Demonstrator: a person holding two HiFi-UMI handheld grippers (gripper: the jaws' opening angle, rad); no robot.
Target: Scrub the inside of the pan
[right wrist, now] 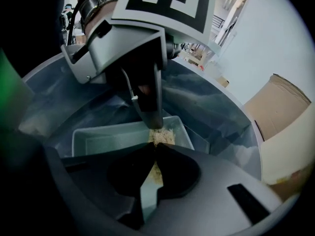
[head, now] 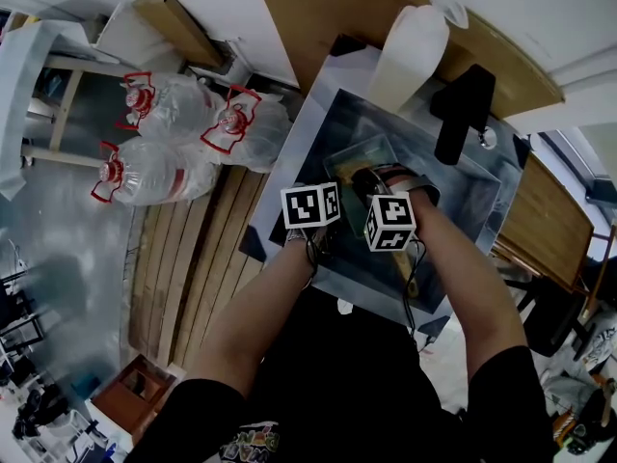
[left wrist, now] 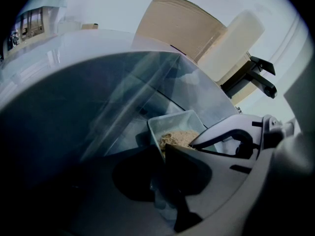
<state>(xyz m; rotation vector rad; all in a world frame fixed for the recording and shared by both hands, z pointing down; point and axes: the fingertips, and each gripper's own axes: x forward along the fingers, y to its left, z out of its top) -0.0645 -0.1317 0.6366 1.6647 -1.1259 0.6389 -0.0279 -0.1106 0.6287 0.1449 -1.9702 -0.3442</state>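
Two grips inside sink [head: 479, 201], left gripper [left wrist: 164, 149] fingers [left wrist: 193, 172] clamped on pan [left wrist: 181, 122] rim — right gripper [right wrist: 155, 149] fingers [right wrist: 178, 167] pinching tan scrubber [right wrist: 162, 136]

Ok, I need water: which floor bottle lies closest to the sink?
The rightmost bottle in the head view, beside the sink; the other two lie farther left.

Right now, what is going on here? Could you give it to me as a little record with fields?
place: sink under a black faucet
pan: rectangular, pale, lying in the sink
left gripper: shut on the pan's rim
right gripper: shut on a tan scrubbing pad
pad position: inside the pan, near one end
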